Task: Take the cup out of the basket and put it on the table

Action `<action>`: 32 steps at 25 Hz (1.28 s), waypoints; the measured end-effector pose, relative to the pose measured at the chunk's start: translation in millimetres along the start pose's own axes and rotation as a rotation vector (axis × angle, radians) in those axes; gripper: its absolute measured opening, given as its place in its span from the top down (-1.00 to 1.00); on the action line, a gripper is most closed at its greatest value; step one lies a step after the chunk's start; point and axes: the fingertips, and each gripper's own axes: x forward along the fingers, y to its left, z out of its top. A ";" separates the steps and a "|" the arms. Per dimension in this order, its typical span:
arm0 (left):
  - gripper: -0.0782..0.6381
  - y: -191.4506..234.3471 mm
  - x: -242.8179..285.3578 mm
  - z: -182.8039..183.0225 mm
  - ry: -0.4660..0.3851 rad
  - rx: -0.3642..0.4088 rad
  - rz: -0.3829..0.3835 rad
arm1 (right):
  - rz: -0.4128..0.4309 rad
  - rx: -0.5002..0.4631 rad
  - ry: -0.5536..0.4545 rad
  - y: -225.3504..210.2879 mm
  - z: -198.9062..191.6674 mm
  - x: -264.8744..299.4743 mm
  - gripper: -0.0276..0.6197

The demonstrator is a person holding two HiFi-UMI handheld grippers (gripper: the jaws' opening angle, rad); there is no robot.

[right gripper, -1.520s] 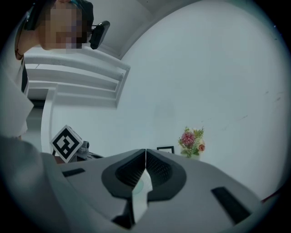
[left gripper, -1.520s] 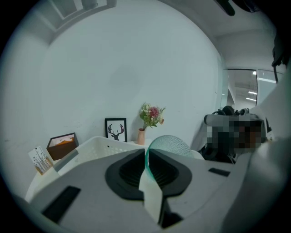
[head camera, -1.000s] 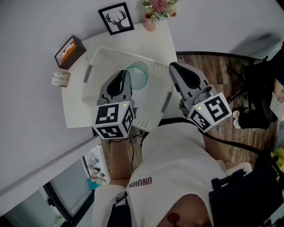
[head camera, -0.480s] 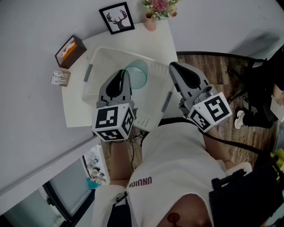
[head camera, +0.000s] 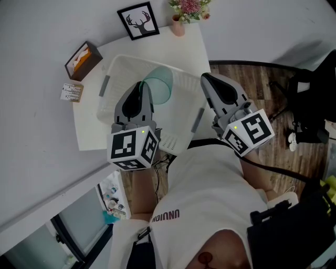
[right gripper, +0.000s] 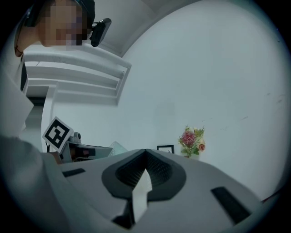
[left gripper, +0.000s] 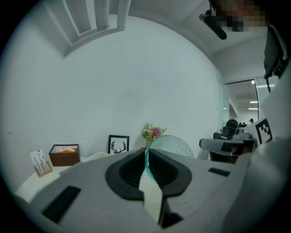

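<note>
Cup (head camera: 160, 87), pale green and see-through, pinched at its rim in the jaws of the left gripper (head camera: 140, 85). Shows in the head view over the inside of the white basket (head camera: 122, 73), tipped over with its body to the right of the jaws. In the left gripper view, appears as a thin green rim edge-on between the dark pads of the left gripper (left gripper: 146, 157), the dimpled wall of the cup (left gripper: 175, 145) bulging out to the right. Jaws nearly together there, parted only by the rim. Basket on the white table (head camera: 193, 48), taking up most of the near half. Right gripper (head camera: 208, 80) just beside the basket's right rim, well apart from the cup; in the right gripper view, jaws of the right gripper (right gripper: 144, 157) pressed together with nothing between them. At the table's far edge, against the wall, a framed deer picture (head camera: 137, 21) and a small vase of flowers (head camera: 181, 11). At the left end, a brown box (head camera: 82, 61) and, near it, a small card (head camera: 71, 93). To the right of the table, wooden floor (head camera: 262, 86).
</note>
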 end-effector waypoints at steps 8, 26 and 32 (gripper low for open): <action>0.68 3.7 -3.7 7.5 -0.042 0.007 0.021 | -0.002 -0.019 0.010 1.1 -0.2 2.2 0.86; 0.68 2.5 -4.6 11.4 -0.049 0.006 0.012 | -0.004 -0.038 0.028 1.7 -1.1 3.1 0.86; 0.68 2.6 -6.1 11.3 -0.050 0.002 0.016 | 0.005 -0.035 0.027 3.2 -1.5 3.1 0.86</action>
